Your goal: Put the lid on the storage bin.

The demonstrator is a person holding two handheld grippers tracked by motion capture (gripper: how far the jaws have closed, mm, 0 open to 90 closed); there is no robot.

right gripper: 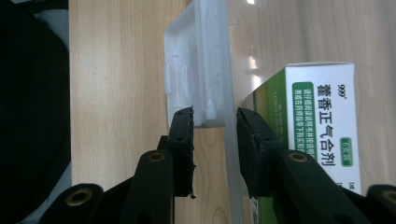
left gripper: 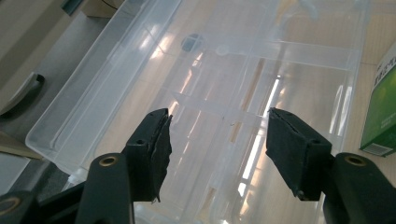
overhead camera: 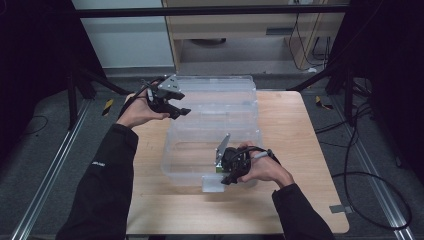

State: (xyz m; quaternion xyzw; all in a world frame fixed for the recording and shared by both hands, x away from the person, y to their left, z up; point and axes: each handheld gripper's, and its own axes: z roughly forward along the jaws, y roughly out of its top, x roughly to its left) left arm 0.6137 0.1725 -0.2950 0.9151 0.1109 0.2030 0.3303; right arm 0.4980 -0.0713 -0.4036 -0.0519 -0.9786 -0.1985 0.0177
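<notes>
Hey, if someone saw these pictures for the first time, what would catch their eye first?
The large clear plastic storage bin in the middle of the light wooden table stands out first. The right tongs sit at its near rim, their jaws either side of the bin's clip-on handle, beside a green and white medicine box. The left tongs hover open over the bin's far left corner.

A big see-through plastic box (overhead camera: 215, 130) sits open in the middle of the wooden table (overhead camera: 305, 150), with a green-and-white carton (right gripper: 322, 126) inside.
</notes>
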